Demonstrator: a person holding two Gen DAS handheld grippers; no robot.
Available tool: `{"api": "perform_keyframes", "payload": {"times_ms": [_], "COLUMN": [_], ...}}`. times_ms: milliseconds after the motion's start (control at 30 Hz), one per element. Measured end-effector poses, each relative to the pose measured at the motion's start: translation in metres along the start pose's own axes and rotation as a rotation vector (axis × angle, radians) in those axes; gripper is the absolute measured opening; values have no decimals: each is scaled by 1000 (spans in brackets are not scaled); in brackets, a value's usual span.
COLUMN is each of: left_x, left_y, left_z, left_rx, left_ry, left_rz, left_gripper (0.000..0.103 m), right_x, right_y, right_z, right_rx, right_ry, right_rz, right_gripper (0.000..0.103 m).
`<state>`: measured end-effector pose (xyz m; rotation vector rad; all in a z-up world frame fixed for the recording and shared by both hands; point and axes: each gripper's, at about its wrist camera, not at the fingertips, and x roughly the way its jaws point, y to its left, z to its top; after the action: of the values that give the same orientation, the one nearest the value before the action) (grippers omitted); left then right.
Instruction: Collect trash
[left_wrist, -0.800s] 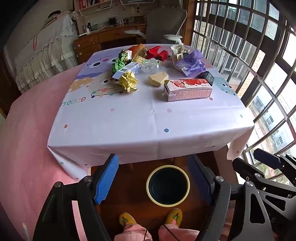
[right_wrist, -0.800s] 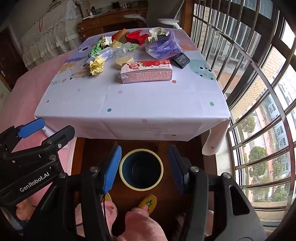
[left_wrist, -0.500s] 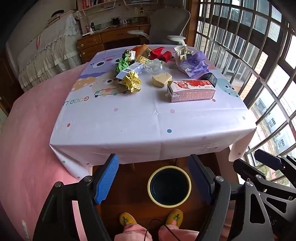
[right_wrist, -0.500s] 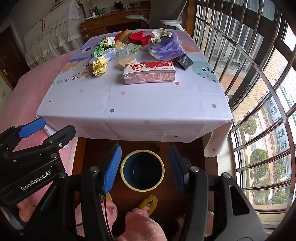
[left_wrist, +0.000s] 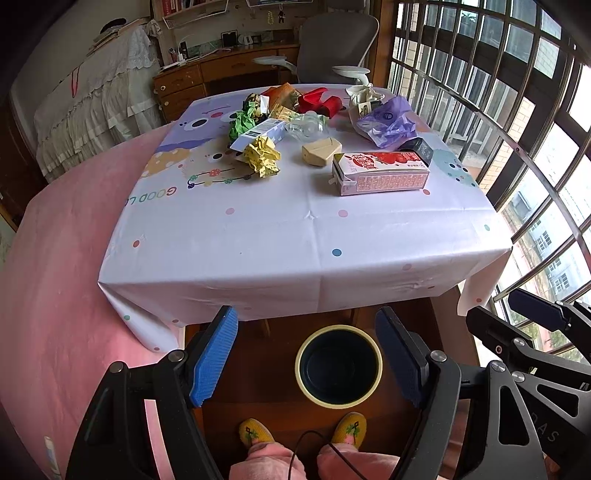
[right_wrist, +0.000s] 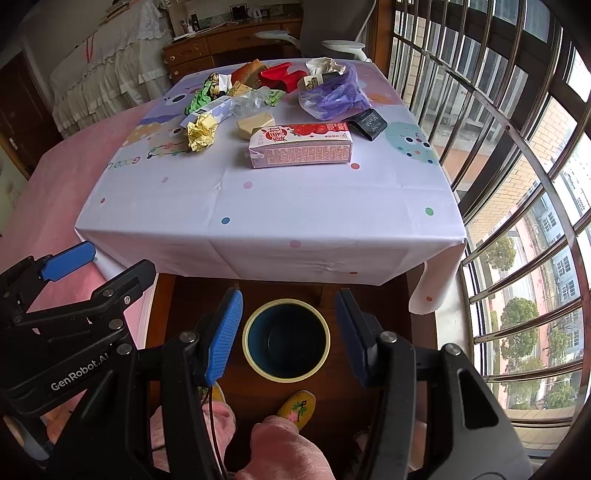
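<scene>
Near half of tablecloth (left_wrist: 258, 236) bare across mid-frame. Upper centre crowded: milk carton (left_wrist: 380, 173) foremost, yellow paper wad (left_wrist: 263, 156) left of it. Bin (left_wrist: 338, 363) mouth unobstructed, lower centre.

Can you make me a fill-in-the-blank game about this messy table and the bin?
1. The bin stands on the floor and has ____ in it.
2. The crumpled paper ball beside the green wrapper is ____.
3. The milk carton lies on its ____.
4. The left gripper and right gripper are both ____.

Missing words: nothing; yellow; side; open
</scene>
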<state>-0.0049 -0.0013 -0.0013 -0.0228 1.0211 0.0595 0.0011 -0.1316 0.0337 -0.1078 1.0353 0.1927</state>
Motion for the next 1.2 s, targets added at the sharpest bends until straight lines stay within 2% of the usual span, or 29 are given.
{"api": "perform_keyframes", "payload": {"times_ms": [1200], "left_x": [-8], "left_y": [5], "left_z": [1], "left_rx": [-27], "left_ry": [-21], "left_rz": [8], "left_gripper": [78], "right_x": [2], "right_y": [-2], "right_z": [0], "right_rx": [-3], "right_ry": [-4], "right_rz": [17], "right_gripper": [49]}}
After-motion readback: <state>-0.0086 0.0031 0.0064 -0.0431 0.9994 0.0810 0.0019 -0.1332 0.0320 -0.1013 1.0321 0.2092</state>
